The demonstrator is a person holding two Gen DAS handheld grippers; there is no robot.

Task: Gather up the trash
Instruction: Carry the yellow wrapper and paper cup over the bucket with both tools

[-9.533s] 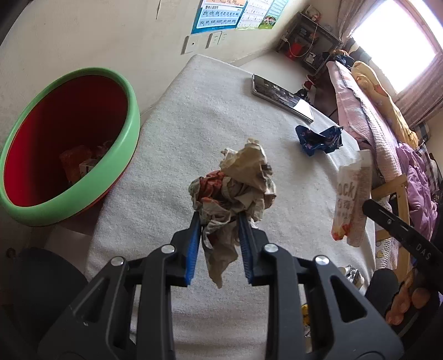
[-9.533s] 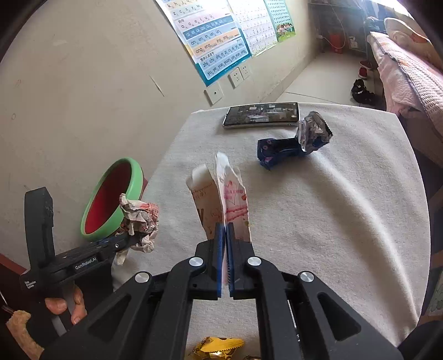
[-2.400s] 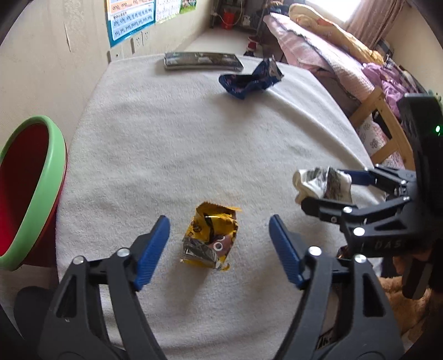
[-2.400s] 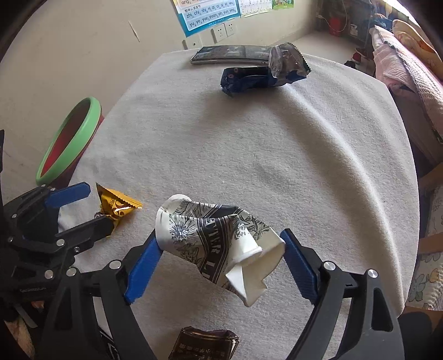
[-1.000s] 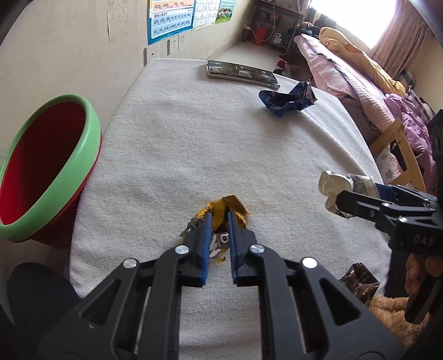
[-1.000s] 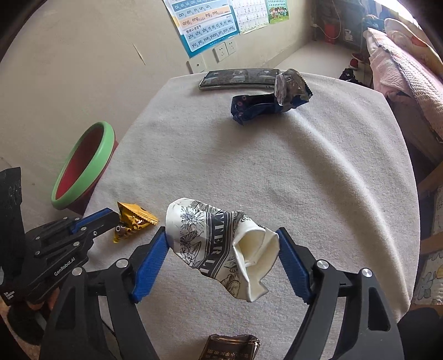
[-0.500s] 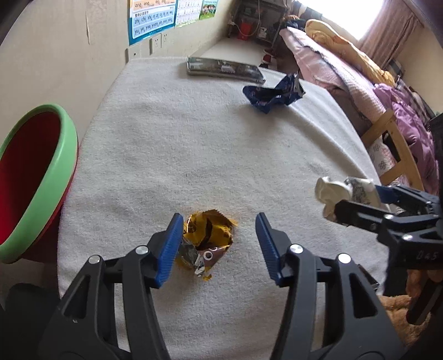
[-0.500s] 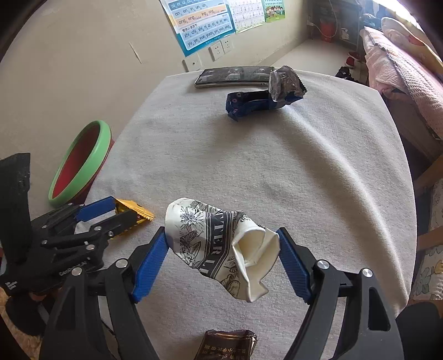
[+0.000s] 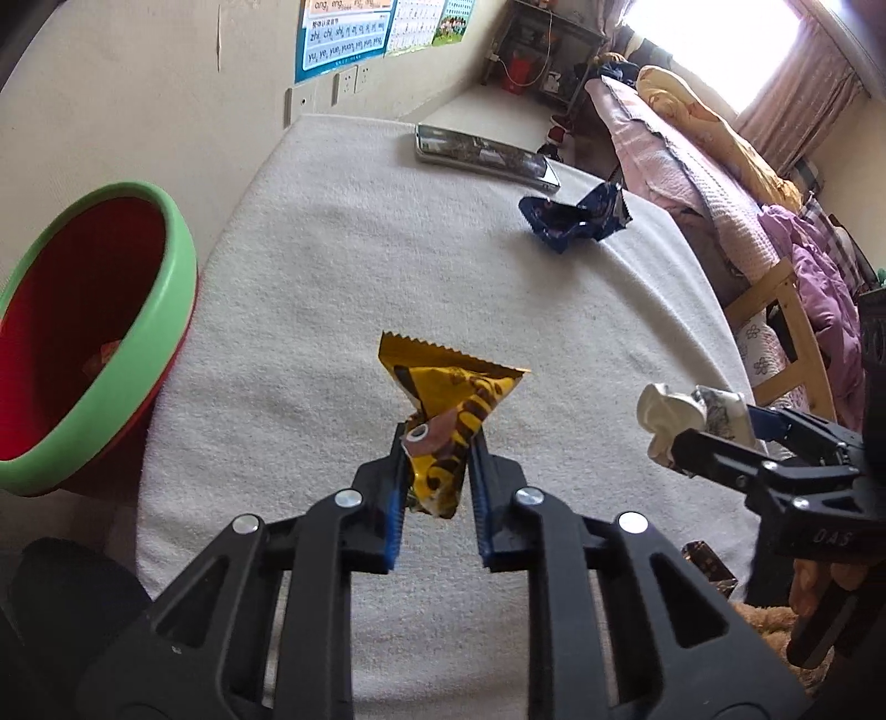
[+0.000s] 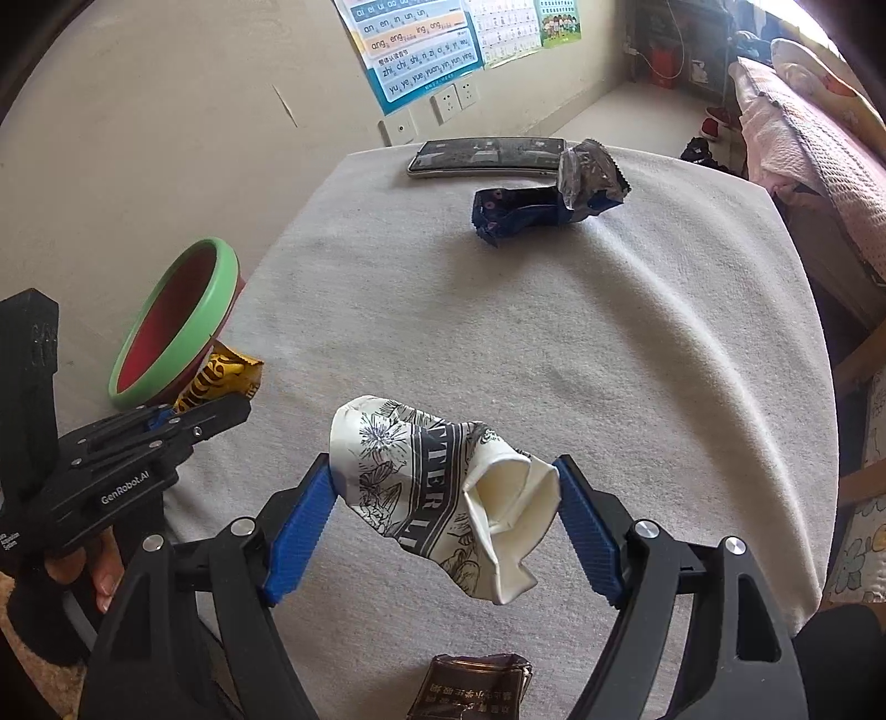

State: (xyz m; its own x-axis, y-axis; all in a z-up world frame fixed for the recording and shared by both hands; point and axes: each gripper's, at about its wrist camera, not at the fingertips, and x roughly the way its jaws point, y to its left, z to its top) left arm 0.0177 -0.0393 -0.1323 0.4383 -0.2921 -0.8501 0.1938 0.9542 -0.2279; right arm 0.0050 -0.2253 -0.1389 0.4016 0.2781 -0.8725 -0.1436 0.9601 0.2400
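Fingers of the left gripper (image 9: 437,448), spread around it half a second ago, now pinch the yellow wrapper (image 9: 446,410) above the white cloth (image 9: 343,288). Right gripper (image 10: 443,498) still clamps the crumpled paper cup (image 10: 443,493), near the green-rimmed bin (image 9: 83,332).

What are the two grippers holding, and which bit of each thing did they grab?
The left gripper pinches the yellow wrapper by its lower end. The right gripper clamps the crumpled paper cup across its sides.

Bright daylight from blown-out window (image 9: 714,39), soft shadows, strong fisheye bending, dark vignetted corners, perhaps slightly soft edges
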